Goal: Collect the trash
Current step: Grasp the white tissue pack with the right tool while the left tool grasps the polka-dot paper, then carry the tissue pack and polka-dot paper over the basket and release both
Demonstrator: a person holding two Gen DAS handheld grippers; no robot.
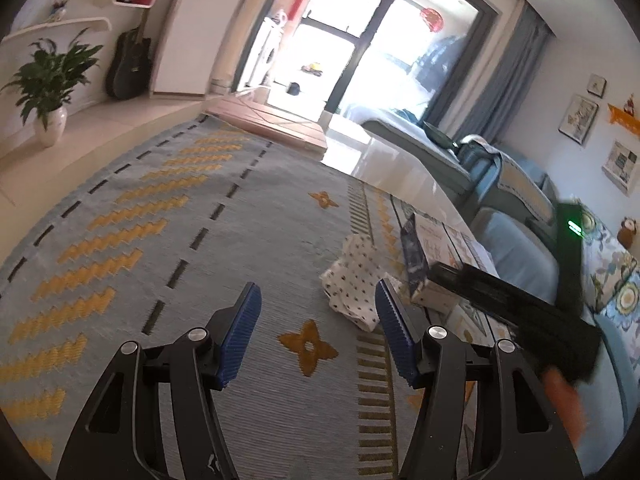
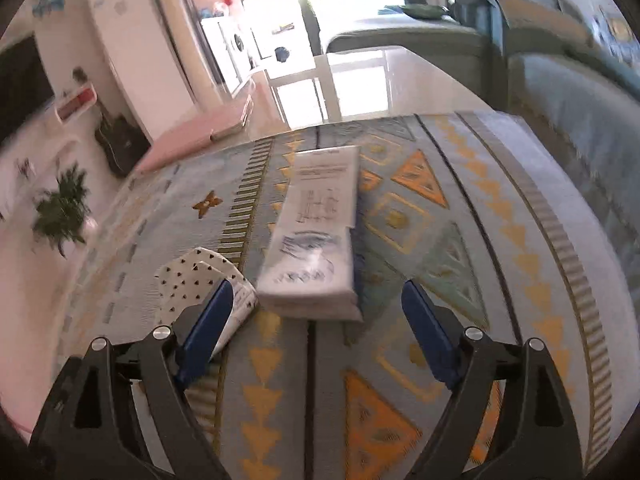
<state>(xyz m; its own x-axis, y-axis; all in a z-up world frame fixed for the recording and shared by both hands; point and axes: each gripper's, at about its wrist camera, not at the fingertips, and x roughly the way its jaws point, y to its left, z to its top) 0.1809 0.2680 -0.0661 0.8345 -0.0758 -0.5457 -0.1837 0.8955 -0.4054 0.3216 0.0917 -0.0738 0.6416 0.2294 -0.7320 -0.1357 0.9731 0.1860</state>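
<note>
**Box lies dead ahead of the right tool, long axis running away from it**

The white printed box (image 2: 316, 236) lies flat on the patterned rug (image 2: 460, 240), in the centre of the right wrist view. We read its long axis as running from the lower middle of that frame up toward the bright floor beyond the rug edge, so its short near end faces us. That near end sits just above and between the blue pads (image 2: 212, 320) of the right tool (image 2: 318, 316), a little left of the midline. The jaws stand wide apart with nothing between them, and the gap looks broader than the box's near end.

Beside the box, at lower left of the same frame, is the crumpled dotted wrapper (image 2: 192, 276); the left-hand pad overlaps it in the picture, though we cannot tell if they touch.

In the left wrist view the box (image 1: 424, 276) is seen from its side at right of centre, with the wrapper (image 1: 356, 280) nearer the left tool (image 1: 318, 312), whose jaws are also apart and empty. The right tool (image 1: 500, 300) shows there as a dark blurred shape over the box.

We judge the right hand the nearer for the box, the left for the wrapper. A straight advance should straddle the box's width.
</note>
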